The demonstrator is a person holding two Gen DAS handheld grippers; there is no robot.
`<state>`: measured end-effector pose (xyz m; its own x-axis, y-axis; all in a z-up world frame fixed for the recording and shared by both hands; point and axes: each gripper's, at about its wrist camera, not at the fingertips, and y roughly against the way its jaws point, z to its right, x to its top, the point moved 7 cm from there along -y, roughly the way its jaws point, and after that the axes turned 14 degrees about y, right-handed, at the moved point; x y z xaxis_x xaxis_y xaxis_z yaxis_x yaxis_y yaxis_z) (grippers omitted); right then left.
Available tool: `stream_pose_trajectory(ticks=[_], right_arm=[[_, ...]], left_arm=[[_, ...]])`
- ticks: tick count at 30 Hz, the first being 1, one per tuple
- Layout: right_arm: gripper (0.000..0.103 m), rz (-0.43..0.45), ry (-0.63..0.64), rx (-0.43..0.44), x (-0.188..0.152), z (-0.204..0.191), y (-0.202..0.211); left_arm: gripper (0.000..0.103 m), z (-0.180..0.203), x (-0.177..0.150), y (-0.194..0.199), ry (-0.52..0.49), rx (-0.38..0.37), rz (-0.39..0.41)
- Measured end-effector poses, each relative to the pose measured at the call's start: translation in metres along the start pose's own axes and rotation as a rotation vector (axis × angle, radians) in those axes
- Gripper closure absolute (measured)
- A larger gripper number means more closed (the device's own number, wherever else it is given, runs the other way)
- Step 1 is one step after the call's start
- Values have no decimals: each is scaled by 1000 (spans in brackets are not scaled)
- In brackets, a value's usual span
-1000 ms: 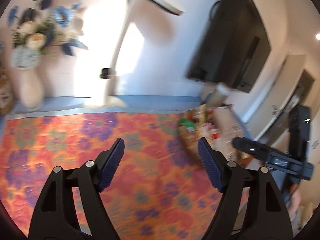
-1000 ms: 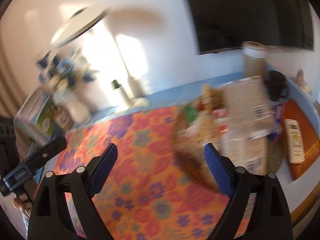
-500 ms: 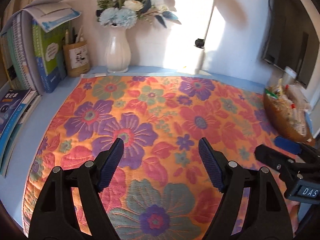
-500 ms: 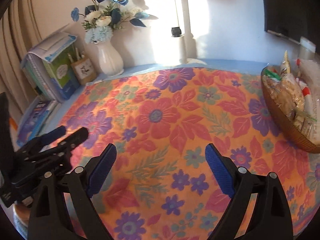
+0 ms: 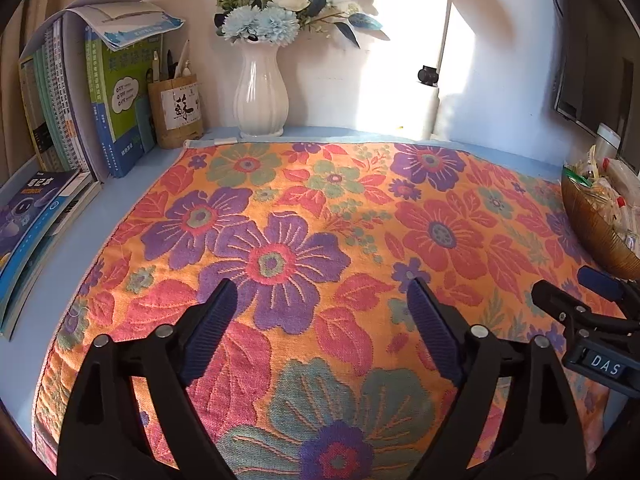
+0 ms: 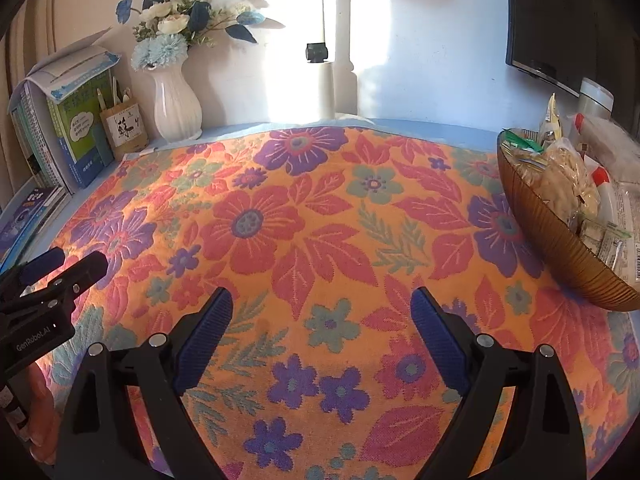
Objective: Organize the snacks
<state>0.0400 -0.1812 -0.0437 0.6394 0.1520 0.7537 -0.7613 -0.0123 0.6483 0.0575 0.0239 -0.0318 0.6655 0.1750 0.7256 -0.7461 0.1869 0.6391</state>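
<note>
Two grippers seen above floral cloth: left gripper spread wide, nothing held; right gripper likewise spread, empty. One brown bowl set at cloth's right edge, heaped with wrapped snacks; exact count not readable. One white vase and one pen holder stood at back wall

"DAS" on the right gripper body, right of the left gripper. "GenRobot.AI" on the left gripper's side. Book and pen-holder print ahead-left unreadable.
</note>
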Motion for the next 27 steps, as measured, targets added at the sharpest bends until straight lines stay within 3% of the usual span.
stream_pose_trajectory(ticks=[11,27], right_arm=[[5,0,4,-29,-2,-1,1],[5,-2,-4,-32,-3,1,2]], left_arm=[[10,-1,1,3,-11,34,28],[3,-4,-1,-4,-14,71,-4]])
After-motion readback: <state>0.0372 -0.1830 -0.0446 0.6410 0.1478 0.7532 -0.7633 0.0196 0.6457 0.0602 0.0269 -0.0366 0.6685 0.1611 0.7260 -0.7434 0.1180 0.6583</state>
